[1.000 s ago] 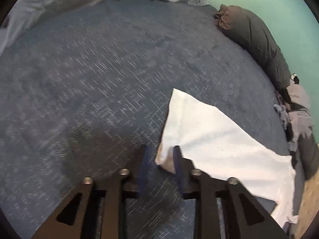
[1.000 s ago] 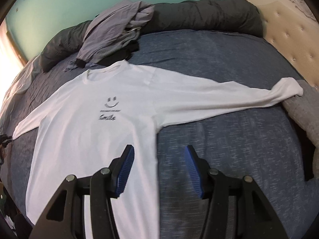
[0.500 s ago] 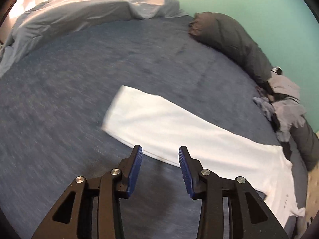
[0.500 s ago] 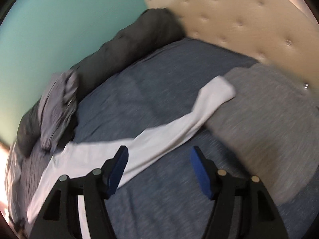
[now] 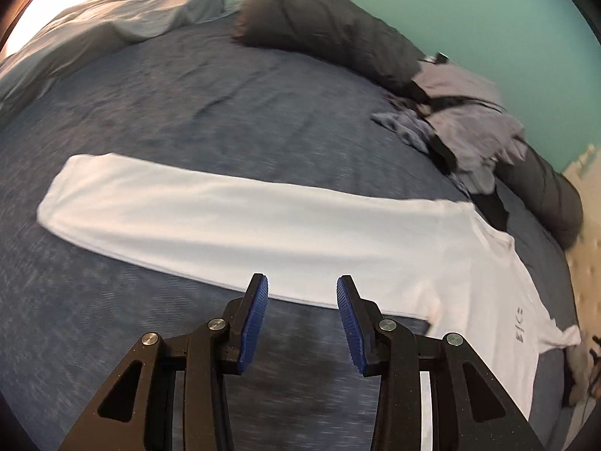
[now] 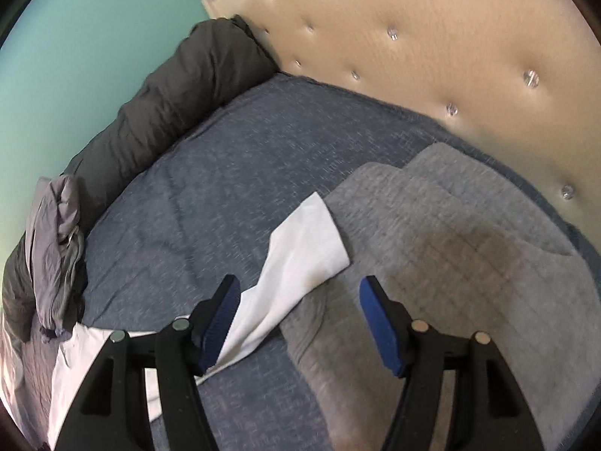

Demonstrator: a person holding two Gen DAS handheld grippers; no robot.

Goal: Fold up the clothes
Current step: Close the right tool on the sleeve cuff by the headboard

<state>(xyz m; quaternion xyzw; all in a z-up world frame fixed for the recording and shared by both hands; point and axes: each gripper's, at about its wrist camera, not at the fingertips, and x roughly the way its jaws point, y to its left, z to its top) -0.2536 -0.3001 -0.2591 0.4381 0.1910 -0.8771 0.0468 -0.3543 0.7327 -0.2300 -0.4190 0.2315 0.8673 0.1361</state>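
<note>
The white long-sleeved shirt [image 5: 263,221] lies flat on the blue bed [image 5: 188,112]. Left gripper [image 5: 301,319] and right gripper [image 6: 300,323] hang open, holding nothing. Grab each sleeve end, then fold inward evenly.

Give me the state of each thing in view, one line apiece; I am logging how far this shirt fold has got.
White long-sleeved shirt: spread flat on the bed, both sleeves stretched out, not yet folded.
Crumpled grey garment: bunched in a heap on the dark roll.
Dark grey rolled duvet: rolled up along the green wall.
Grey quilted blanket: lying flat by the headboard, sleeve cuff resting on its edge.
Left gripper: open, empty.
Right gripper: open, empty.
</note>
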